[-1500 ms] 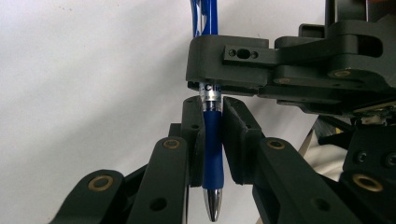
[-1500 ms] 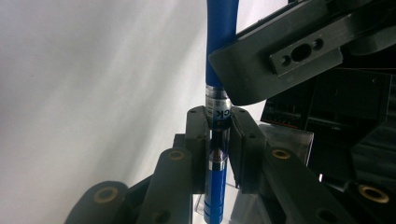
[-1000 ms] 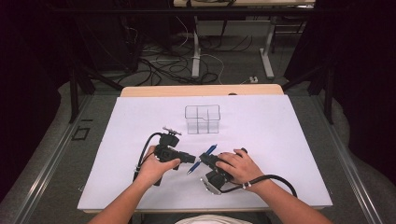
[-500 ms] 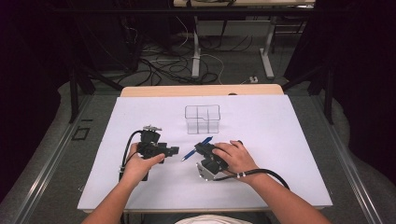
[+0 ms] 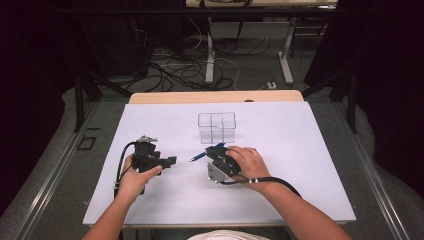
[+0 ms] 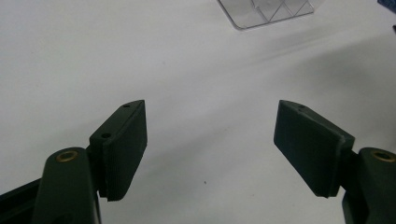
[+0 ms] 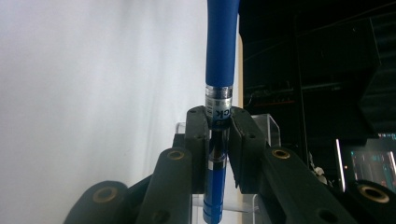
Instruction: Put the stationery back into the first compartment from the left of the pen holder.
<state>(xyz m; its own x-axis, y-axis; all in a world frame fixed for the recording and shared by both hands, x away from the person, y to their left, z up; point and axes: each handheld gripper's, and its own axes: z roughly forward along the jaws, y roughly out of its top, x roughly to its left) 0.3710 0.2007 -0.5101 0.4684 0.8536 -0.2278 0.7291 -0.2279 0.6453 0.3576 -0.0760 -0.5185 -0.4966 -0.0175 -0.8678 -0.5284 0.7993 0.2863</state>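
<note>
The high view looks forward and down over the white table [image 5: 300,150], while both gripper views sit close above it, sharing the clear box [image 5: 216,127] toward twelve o'clock.

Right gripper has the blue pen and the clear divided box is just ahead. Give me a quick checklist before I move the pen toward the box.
1. Pen held: ok. The right gripper has its jaws shut on the blue pen.
2. Grip position: ok. The jaws hold the pen near its clear middle band, with barrel showing on both sides.
3. Left gripper out of the way: ok. It is open, holds nothing and sits off to the left over bare table.
4. Clear divided box upright and open-topped: ok.
5. Box compartments free: cannot tell for certain, though nothing shows inside in the high view.
6. Path from pen to box: ok. Nothing lies between them.
</note>
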